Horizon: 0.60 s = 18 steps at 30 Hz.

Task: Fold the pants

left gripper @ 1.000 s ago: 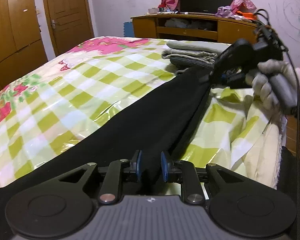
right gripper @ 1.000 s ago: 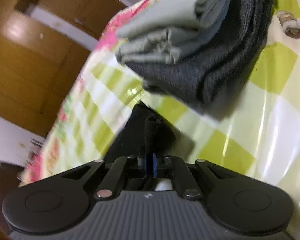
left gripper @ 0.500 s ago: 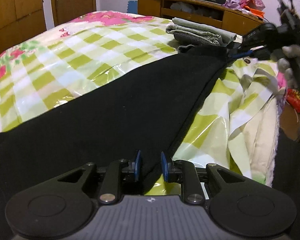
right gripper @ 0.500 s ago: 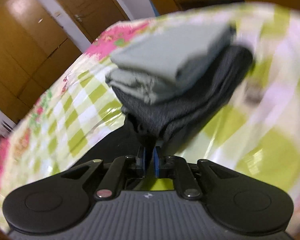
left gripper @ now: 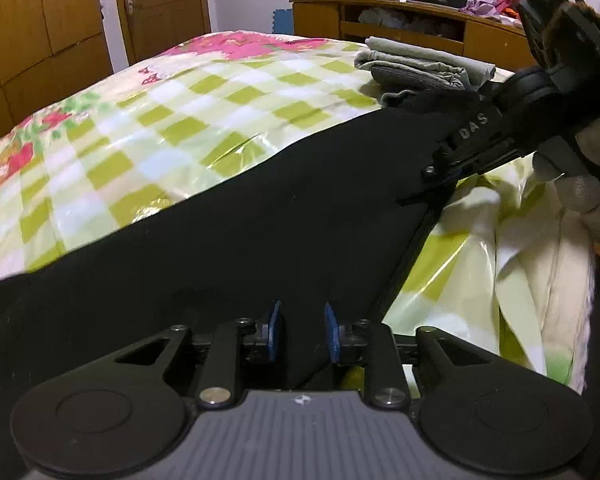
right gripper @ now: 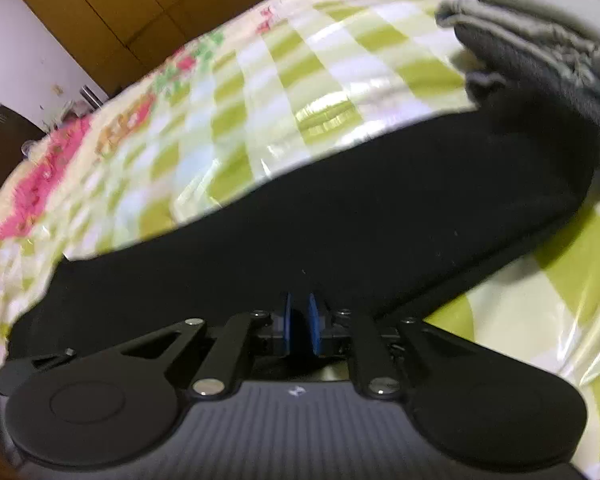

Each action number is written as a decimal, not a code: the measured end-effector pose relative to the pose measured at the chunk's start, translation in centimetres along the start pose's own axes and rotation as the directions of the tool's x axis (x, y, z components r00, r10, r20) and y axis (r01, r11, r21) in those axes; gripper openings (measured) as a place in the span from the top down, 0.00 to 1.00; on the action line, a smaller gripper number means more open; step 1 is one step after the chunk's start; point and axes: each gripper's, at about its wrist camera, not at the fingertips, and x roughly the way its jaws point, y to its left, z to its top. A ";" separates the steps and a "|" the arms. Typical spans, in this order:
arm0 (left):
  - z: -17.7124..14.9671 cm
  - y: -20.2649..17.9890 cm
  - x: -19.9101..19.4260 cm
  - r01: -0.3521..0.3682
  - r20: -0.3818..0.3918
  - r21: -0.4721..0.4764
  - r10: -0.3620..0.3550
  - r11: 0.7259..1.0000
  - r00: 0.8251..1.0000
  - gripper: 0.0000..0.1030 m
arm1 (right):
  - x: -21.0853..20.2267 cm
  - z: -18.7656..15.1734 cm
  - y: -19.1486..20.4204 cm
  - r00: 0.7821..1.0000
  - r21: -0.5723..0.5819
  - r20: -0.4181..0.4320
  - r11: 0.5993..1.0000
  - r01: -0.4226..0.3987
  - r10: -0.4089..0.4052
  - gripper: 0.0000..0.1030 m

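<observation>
Across the bed (left gripper: 204,120), black pants (left gripper: 260,216) now lie spread wide, where a second ago they hung as a narrow strip: flattened, ready to fold. Left hand-held gripper (left gripper: 301,330) pinches the near edge; right hand-held gripper (right gripper: 301,326) pinches the far end beside the folded clothes (right gripper: 540,40).

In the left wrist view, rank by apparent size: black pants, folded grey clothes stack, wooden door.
1. Black pants, by far the largest.
2. and 3. Wooden door and folded grey clothes stack look similar; the door stands farther away, so no ranking.
</observation>
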 end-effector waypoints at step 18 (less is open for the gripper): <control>-7.9 12.8 -7.9 -0.248 -0.035 -0.281 0.248 0.927 0.968 0.60 | 9.7 3.7 20.4 0.930 -0.341 -0.159 0.866 -0.366 0.331 0.84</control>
